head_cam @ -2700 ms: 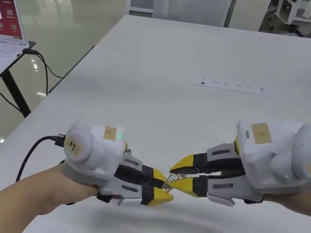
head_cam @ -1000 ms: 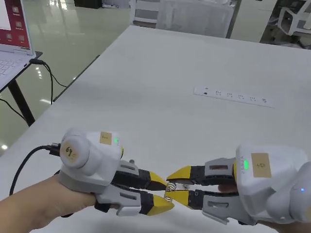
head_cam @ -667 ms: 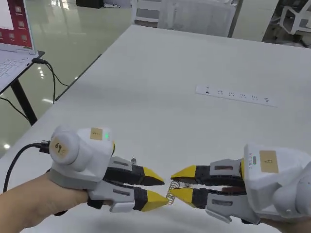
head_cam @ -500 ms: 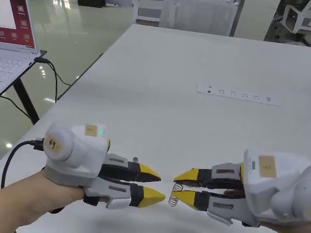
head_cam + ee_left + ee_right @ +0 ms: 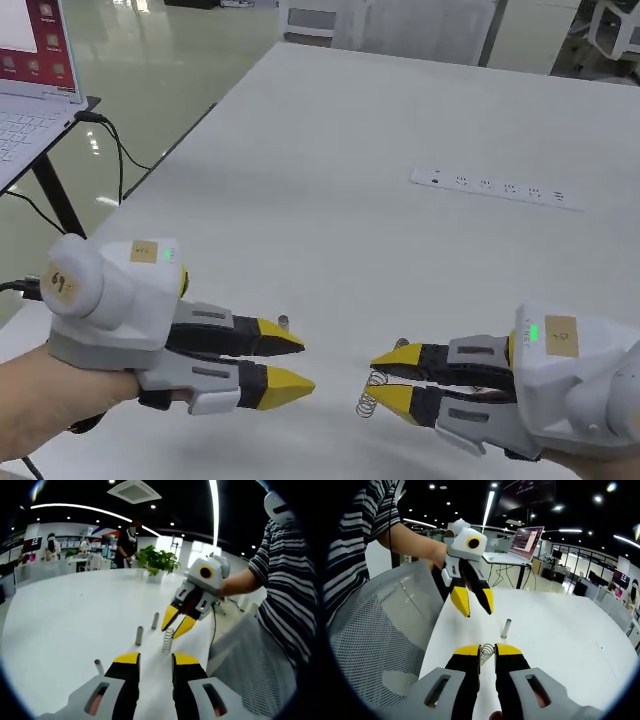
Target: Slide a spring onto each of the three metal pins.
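Now we hold the left tongs (image 5: pixel 300 364) over the near edge of the white surface (image 5: pixel 330 130), released, with a plain gap between the yellow tips and nothing in it. The right tongs (image 5: pixel 375 376) face them tip to tip, a little apart, and are clenched on the spring (image 5: pixel 366 400) by its upper coils. The rest of the spring hangs down toward the surface, and we cannot tell whether its lower end touches.

From the left gripper view we see the three metal pins upright in a row along the near edge, all bare. The nearest pin (image 5: pixel 98 666) stands just beside our left tongs. The middle pin (image 5: pixel 139 635) and the far pin (image 5: pixel 155 620) stand close to the right tongs and the hanging spring.

Further in, toward the right edge, a white power strip (image 5: pixel 497 188) lies flat. Beyond the left edge a laptop (image 5: pixel 30 60) sits open on a side stand, with a black cable (image 5: pixel 110 145) trailing down from it.
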